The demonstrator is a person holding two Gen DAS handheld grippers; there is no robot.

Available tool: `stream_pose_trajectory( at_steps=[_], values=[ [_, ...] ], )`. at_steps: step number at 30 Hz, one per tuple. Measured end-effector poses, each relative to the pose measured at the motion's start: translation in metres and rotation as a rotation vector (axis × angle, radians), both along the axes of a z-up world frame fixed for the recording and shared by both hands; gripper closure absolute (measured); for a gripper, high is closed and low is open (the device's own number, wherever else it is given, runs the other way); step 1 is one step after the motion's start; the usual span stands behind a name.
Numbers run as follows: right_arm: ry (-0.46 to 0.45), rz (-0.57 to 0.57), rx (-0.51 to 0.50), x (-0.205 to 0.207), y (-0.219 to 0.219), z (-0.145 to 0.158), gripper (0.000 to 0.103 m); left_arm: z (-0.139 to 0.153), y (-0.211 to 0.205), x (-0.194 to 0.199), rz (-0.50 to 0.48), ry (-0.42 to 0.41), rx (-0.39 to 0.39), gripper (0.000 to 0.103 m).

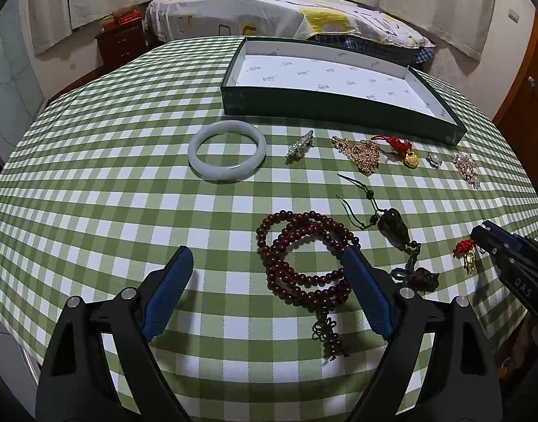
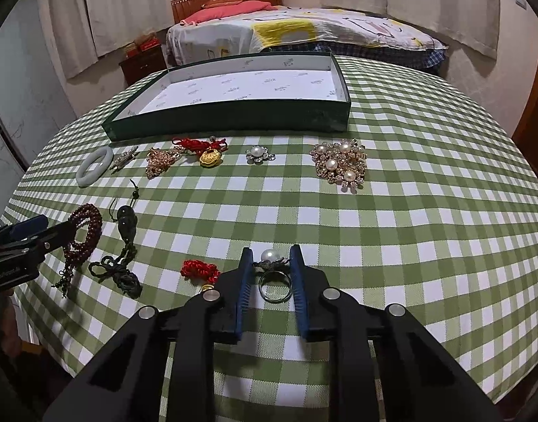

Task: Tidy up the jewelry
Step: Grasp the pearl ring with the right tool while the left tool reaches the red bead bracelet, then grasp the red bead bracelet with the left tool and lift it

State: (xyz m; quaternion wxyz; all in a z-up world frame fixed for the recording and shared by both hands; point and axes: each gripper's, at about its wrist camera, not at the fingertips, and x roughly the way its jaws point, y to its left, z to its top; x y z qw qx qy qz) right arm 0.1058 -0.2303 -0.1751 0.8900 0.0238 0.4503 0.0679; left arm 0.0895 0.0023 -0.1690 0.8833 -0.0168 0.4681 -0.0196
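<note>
On the desk (image 2: pixel 409 211) with its green checked cloth, the right gripper (image 2: pixel 271 263) has its jaws closed in on a pearl ring (image 2: pixel 273 274), the pads touching its sides. This ring lies well nearer the camera than the green tray (image 2: pixel 233 119), which is empty. The left gripper (image 1: pixel 269 260) hovers with jaws wide open over a string of dark red beads (image 1: pixel 297 256), nearer than the tray; a jade bangle (image 1: pixel 227 150) lies just before the tray.

- green-white checked tablecloth (image 1: pixel 93 193) covers the tabletop
- bed (image 2: pixel 304 31), red pillow (image 2: pixel 230 8), beyond the far edge
- dark nightstand (image 1: pixel 119 44) left of bed
- pale curtains (image 2: pixel 110 3)
</note>
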Motion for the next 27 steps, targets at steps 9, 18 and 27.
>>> stream_pose_trajectory(
  at_steps=[9,18,27],
  values=[
    [-0.002,-0.001,0.01,-0.001,-0.004,0.001,0.081,-0.004,-0.012,0.003,-0.033,0.016,-0.007,0.018],
    [0.001,0.001,0.038,-0.001,-0.008,0.0,0.081,-0.016,-0.025,0.018,-0.067,0.047,0.042,0.018],
    [0.0,-0.003,0.049,-0.001,-0.009,0.0,0.081,-0.013,-0.017,0.012,-0.069,0.017,0.046,0.043]
  ],
)
